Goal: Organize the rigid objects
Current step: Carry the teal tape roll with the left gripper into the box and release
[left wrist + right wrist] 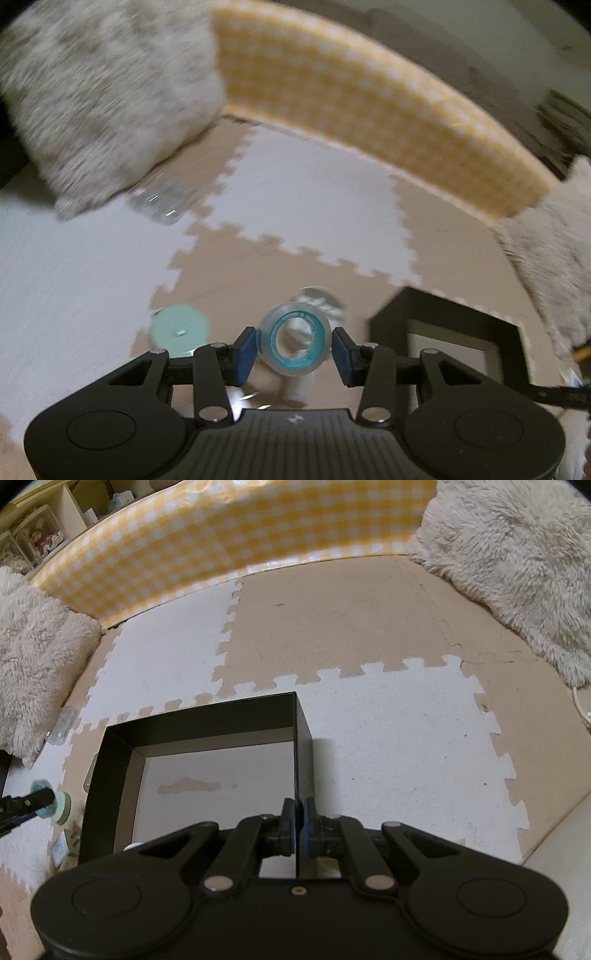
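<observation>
Progress appears early: the left tool (294, 346) grips a clear tape roll (294, 345) above the foam floor mat (314, 206), the right tool (297, 821) is clamped shut on the wall of the empty black box (207, 716), and a mint disc (179, 328) and clear case (160, 203) remain outside.

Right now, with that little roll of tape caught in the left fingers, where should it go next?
Probably sideways over the black box, then let go. The tape roll sits gripped in the left gripper, and the right gripper pinches the box wall, steadying it.
</observation>
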Demonstrator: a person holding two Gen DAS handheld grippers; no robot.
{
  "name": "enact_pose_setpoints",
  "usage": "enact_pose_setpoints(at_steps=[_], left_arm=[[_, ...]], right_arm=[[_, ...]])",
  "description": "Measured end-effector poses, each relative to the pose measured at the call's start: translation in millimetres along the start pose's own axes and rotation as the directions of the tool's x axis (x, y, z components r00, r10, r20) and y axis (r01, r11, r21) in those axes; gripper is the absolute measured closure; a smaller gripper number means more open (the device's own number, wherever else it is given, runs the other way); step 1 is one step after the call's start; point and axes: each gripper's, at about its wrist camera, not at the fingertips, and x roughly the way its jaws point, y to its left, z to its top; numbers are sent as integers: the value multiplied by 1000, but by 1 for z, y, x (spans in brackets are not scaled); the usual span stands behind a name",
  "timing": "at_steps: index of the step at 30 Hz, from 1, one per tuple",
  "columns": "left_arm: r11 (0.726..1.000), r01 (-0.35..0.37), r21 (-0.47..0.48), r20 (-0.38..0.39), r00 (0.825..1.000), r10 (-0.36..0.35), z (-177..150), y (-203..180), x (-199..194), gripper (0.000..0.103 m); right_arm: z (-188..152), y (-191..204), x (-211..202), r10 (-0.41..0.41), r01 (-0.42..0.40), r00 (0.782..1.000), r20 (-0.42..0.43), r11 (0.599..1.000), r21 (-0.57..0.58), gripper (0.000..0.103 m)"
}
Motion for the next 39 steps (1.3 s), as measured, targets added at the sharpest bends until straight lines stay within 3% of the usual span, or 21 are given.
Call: enact_pose_setpoints(at_steps=[5,12,18,25,30,39], left_arm=[[991,106,82,12,994,-107,-3,-31,-13,58],[946,260,195,-57,966,-253,-20,-75,-20,58],[907,336,255,-142,941,-308,-41,-102,-9,58],[852,438,286,-227,895,-384,-65,-140,14,58],[830,487,270,-250,868,-428,-77,-152,27,58],[800,533,275,-276,841,-465,-83,-162,45,58]], right_arm=[[0,-1,0,6,-6,1000,-7,1000,14,98],[-1,0,0,4,-4,1000,-5,1000,11,98],[0,-2,0,12,-12,1000,-10,1000,20,98],[0,-4,0,18,-18,1000,-12,1000,22,98],[0,-5,0,22,-22,1000,-14,999,27,98],[0,-5,0,19,-18,1000,-17,999,26,98]])
